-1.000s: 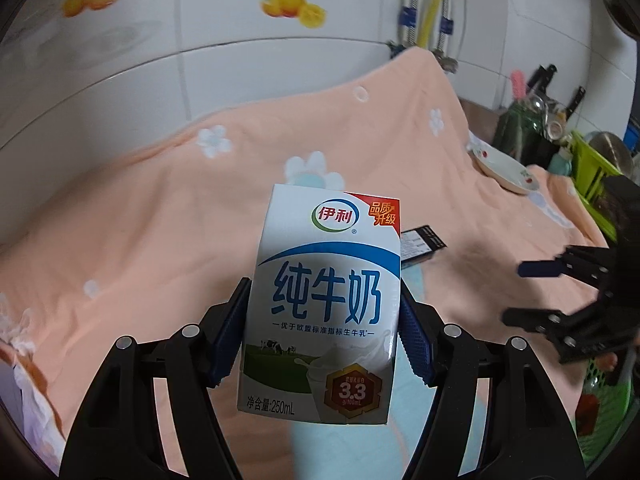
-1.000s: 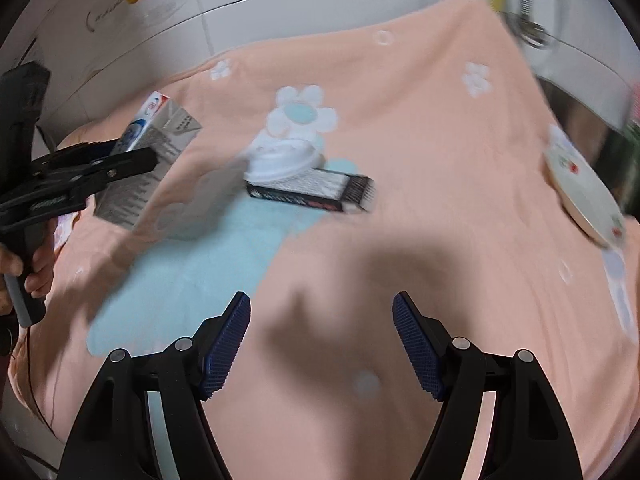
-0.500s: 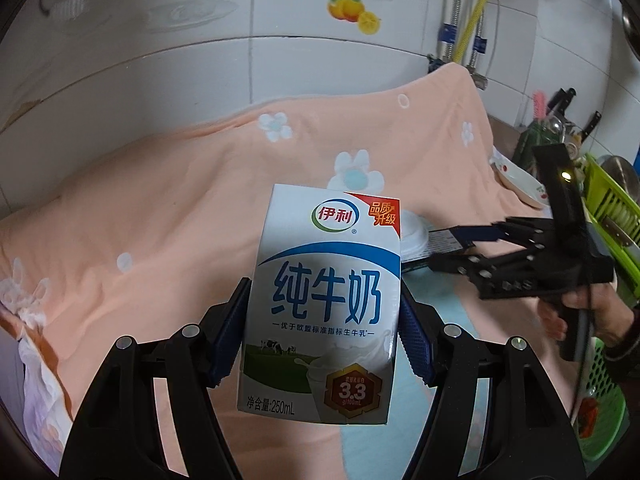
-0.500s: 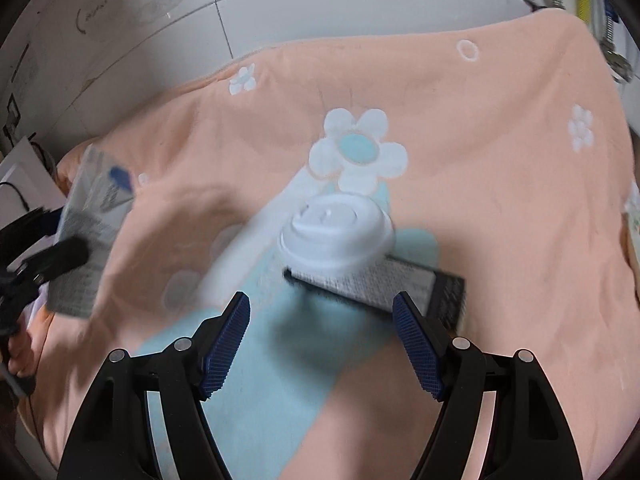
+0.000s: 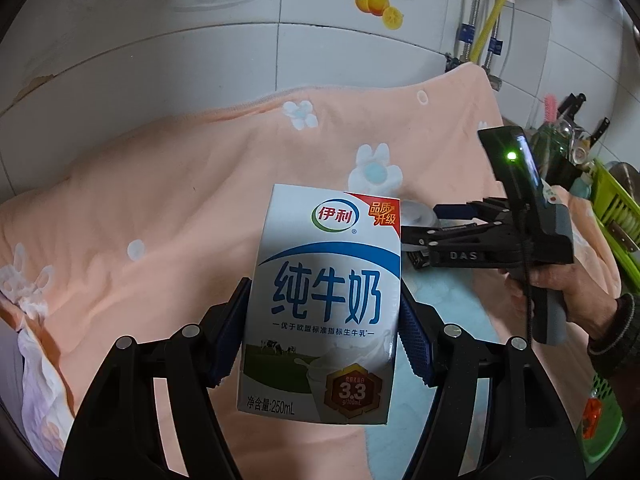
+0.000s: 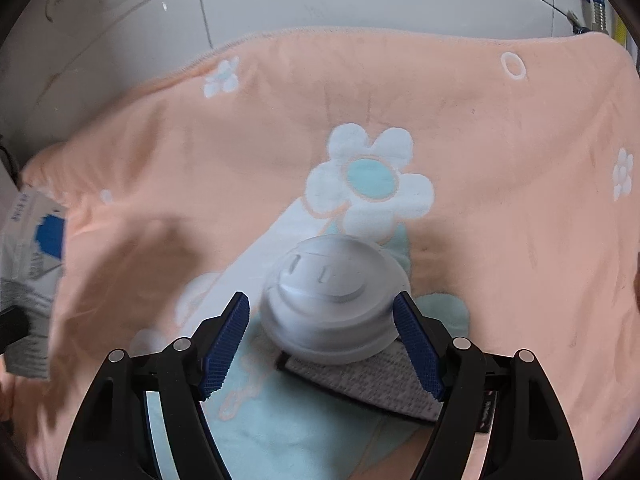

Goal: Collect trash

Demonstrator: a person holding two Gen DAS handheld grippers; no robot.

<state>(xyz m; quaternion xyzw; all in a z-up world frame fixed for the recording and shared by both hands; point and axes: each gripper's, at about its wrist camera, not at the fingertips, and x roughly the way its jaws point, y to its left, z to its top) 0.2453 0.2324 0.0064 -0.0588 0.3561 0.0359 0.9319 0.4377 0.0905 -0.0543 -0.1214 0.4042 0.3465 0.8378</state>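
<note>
Milk carton (image 5: 320,312): light, stiff-sided board, clamped mid-body and upright in the left claw (image 5: 320,340), clear of the blanket (image 5: 160,200). White lid (image 6: 334,300): thin, crushable plastic, resting on a flat pack (image 6: 372,384); right claw (image 6: 322,348) stands wide, straddling its rim, apparently not yet gripping.

Each camera looks forward and down along its own jaws. The left view faces the tiled back wall across the counter's peach blanket (image 5: 168,208); the right sits close above the white lid (image 6: 334,300). Both share the blanket's big flower (image 5: 374,172).
</note>
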